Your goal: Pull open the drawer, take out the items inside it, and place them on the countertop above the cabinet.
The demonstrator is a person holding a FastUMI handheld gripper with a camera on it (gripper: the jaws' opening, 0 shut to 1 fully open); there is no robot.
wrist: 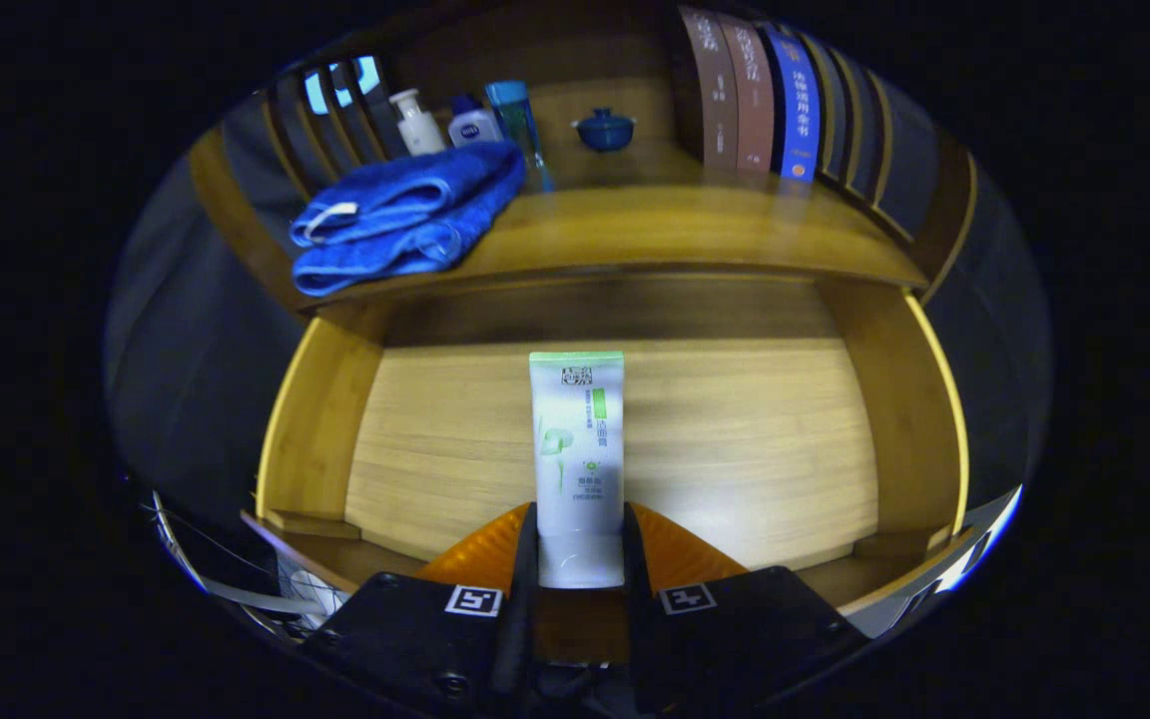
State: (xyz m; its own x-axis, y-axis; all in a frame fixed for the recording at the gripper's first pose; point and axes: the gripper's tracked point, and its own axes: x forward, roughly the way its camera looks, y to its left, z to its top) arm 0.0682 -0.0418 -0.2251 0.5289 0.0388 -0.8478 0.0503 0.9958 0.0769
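Gripper [578, 559] pinching white tube [577, 449] w/ green end, print too small to read, over open drawer [735, 439]; books [765, 100] w/ spine lettering on countertop [675, 225].

- Drawer [435, 439]: pulled open, pale wooden floor, raised sides, below the countertop [675, 235] at 12 o'clock.
- Tube [577, 459]: white with a green end (pointing to 12 o'clock), over the drawer floor, pinched between both fingers of the gripper [580, 559].

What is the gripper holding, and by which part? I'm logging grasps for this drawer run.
The gripper is shut on the white tube, both fingers pressing its cap end, over the open drawer.
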